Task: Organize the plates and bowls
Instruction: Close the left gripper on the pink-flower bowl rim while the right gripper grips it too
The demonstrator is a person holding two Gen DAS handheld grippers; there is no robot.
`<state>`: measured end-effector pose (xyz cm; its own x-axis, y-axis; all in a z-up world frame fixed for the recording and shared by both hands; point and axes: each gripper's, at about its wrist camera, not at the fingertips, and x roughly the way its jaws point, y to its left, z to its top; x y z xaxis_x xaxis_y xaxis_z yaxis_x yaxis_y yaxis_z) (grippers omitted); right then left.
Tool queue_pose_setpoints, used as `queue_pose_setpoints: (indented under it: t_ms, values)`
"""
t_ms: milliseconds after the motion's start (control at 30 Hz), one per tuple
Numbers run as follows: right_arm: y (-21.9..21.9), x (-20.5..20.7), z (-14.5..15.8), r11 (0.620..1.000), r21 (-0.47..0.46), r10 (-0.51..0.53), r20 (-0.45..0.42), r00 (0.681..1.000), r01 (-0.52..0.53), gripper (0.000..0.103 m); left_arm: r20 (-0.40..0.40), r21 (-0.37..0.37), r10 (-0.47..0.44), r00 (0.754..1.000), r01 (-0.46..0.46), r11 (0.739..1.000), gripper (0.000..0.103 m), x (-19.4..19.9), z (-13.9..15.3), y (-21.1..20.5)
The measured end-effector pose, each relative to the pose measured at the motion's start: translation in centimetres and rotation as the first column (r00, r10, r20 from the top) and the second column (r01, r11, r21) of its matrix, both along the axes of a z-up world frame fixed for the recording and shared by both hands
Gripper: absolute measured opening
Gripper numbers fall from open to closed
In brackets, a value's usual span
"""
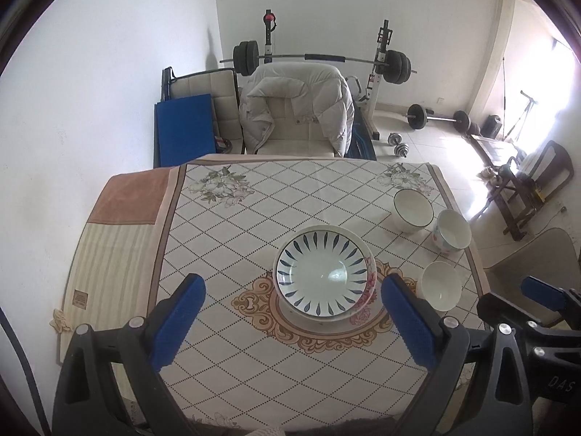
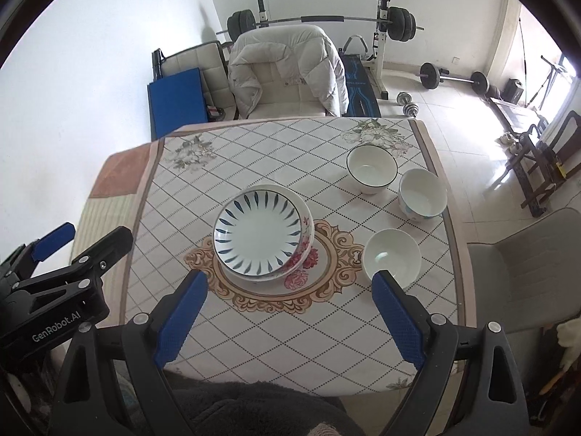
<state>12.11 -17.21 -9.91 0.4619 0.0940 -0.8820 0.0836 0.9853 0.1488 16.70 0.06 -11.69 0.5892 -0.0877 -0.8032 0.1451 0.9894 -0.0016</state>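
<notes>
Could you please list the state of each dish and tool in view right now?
Blue-striped plate: upright, empty, stacked on the floral plate.
Floral plate: underneath, resting on the table.
Dark-rimmed bowl: upright, empty.
Patterned bowl: upright, empty.
Plain white bowl: upright, empty.
Left tool: open, holding nothing.
Right tool: open, holding nothing.

We see a table under a diamond-patterned cloth. On it, ahead of our grippers, sits a stack of plates, blue-leaf plate on top. To its right stand three bowls: black-rimmed, floral and plain white.
</notes>
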Motion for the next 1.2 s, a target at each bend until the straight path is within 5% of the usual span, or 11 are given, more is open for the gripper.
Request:
queue_pose_setpoints:
  t_ms: [167,267,433,633,800,1067,1200]
  values:
    - [-2.8,-1.7,-0.1,0.993,-0.015,-0.115,0.078,0.99,0.116,0.094,0.093,0.03,-0.002,0.996,-0.001,1.0,0.099,0.6,0.2,-0.7]
    - [-6.1,-1.9,-1.7,0.98,-0.038,-0.194,0.043,0.98,0.196,0.094,0.078,0.05,0.009,0.997,-0.013,0.999,0.099,2.0,-0.8,-2.1]
    - [-13.2,-1.6,-6.6,0.958,0.0,-0.285,-0.084,0.955,0.286,0.094,-0.062,0.023,-0.059,0.996,0.061,0.998,0.099,4.7,-4.2,-6.4]
    - [-20.7,0.3,-13.9,0.944,0.055,-0.308,-0.209,0.928,0.326,0.094,-0.225,-0.007,-0.14,0.964,0.142,0.99,0.095,7.2,-10.0,-14.4]
    - [-23.9,3.6,-20.6,0.962,0.08,-0.223,-0.318,0.921,0.261,0.092,-0.417,-0.013,-0.161,0.894,0.172,0.985,0.058,9.6,-17.4,-20.6]
    - [-25.8,8.8,-29.1,0.965,0.185,-0.088,-0.443,0.892,0.187,0.082,-0.617,-0.039,-0.147,0.773,0.157,0.987,0.049,12.0,-26.5,-25.3]
    - [-26.1,10.3,-32.4,0.956,0.226,-0.049,-0.504,0.863,0.186,0.062,-0.657,-0.059,-0.165,0.735,0.168,0.984,0.026,12.3,-28.4,-26.3]
